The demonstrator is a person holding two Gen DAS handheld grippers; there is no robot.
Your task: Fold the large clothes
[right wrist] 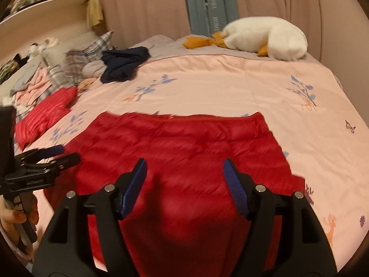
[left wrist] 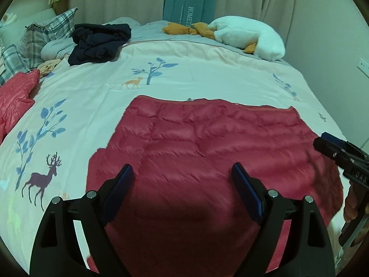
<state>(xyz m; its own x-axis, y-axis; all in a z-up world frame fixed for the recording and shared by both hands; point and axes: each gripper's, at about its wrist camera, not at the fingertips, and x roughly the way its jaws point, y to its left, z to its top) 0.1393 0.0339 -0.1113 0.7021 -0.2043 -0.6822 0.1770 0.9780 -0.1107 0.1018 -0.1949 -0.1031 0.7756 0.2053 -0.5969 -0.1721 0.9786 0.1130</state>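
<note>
A red quilted down jacket (left wrist: 207,143) lies spread flat on the bed, its far hem straight; it also shows in the right wrist view (right wrist: 184,143). My left gripper (left wrist: 182,173) is open and empty, hovering above the jacket's near part. My right gripper (right wrist: 184,168) is open and empty, also above the jacket's near part. The right gripper shows at the right edge of the left wrist view (left wrist: 341,154). The left gripper shows at the left edge of the right wrist view (right wrist: 57,157), jaws apart.
The bed has a pale duvet (left wrist: 184,73) printed with deer and blue trees. A second red jacket (left wrist: 16,97) lies crumpled at the left. A dark navy garment (left wrist: 96,43), plaid pillows (left wrist: 46,34) and a white goose plush (left wrist: 249,34) lie at the back. Curtains hang behind.
</note>
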